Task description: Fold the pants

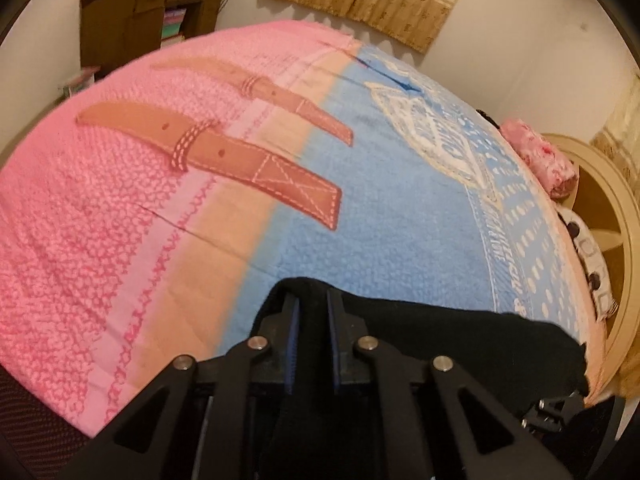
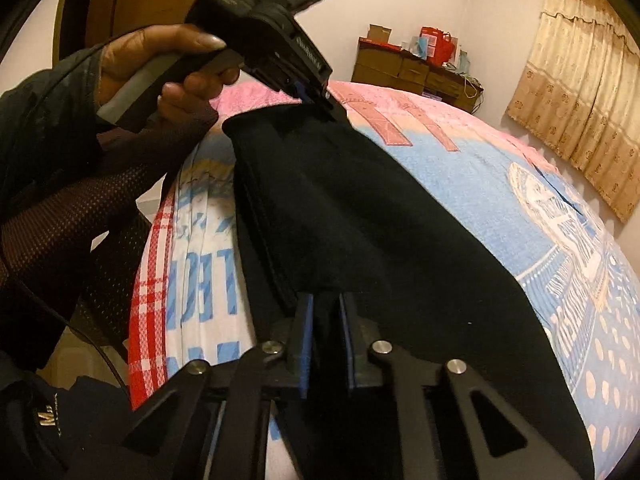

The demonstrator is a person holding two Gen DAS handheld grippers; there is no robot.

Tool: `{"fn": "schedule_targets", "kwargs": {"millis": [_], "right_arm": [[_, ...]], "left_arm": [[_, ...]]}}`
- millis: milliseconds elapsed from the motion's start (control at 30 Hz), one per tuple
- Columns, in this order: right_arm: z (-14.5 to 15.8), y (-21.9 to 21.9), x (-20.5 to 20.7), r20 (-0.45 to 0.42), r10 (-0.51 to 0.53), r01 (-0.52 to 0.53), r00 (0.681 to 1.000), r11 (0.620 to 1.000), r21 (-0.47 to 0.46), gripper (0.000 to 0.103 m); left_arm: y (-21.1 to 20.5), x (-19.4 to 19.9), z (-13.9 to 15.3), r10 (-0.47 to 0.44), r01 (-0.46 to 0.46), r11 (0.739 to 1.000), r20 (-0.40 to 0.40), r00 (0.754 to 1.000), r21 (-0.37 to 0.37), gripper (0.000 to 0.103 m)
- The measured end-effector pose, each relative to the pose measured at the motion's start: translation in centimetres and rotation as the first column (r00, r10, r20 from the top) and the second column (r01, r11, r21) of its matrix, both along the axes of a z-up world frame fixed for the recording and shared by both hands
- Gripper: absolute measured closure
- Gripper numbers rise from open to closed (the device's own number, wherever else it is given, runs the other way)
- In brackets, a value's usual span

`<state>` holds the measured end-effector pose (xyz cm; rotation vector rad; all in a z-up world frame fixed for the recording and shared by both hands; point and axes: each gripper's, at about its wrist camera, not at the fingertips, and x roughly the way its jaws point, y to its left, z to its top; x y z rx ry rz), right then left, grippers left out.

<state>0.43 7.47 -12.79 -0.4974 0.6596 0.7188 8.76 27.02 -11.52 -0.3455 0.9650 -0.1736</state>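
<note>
Pink-and-blue bedding covers the bed (image 1: 208,240); black pants (image 2: 360,216) hang over its near edge, pinched at one end by the left tool (image 2: 320,100) and at the other by the right tool (image 2: 326,312). Keep the edge taut and level when laying it down. Printed lettering is unreadable.

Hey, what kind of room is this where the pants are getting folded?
Most likely a bedroom in a home. The black pants lie on a bed covered by a pink and blue blanket, with a headboard and rolled pink bedding at one end, plus curtains on the wall.
</note>
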Motion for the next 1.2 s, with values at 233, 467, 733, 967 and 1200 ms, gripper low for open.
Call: {"fn": "schedule_targets", "kwargs": {"millis": [233, 467, 733, 967, 1200], "right_arm": [[-1.1, 2.4, -1.5, 0.013, 0.069, -0.068, 0.998, 0.996, -0.061, 0.094], [-0.1, 2.4, -2.8, 0.075, 0.078, -0.071, 0.994, 0.994, -0.081, 0.088], [0.7, 0.2, -4.4, 0.105, 0.044, -0.035, 0.993, 0.996, -0.084, 0.070], [0.8, -1.2, -4.2, 0.086, 0.007, -0.006, 0.996, 1.000, -0.014, 0.070], [0.8, -0.9, -5.5, 0.103, 0.030, -0.030, 0.994, 1.000, 0.003, 0.070]], "left_arm": [[1.3, 0.9, -0.9, 0.013, -0.014, 0.998, -0.023, 1.000, -0.064, 0.083], [1.9, -0.8, 0.8, 0.036, -0.038, 0.998, 0.041, 0.999, 0.049, 0.074], [-0.1, -5.6, -0.6, 0.002, 0.005, 0.990, -0.051, 0.999, 0.138, 0.045], [0.5, -7.6, -1.1, 0.012, -0.008, 0.997, -0.061, 0.998, 0.076, 0.045], [-0.3, -5.9, -1.6, 0.004, 0.002, 0.996, -0.065, 0.998, 0.089, 0.065]]}}
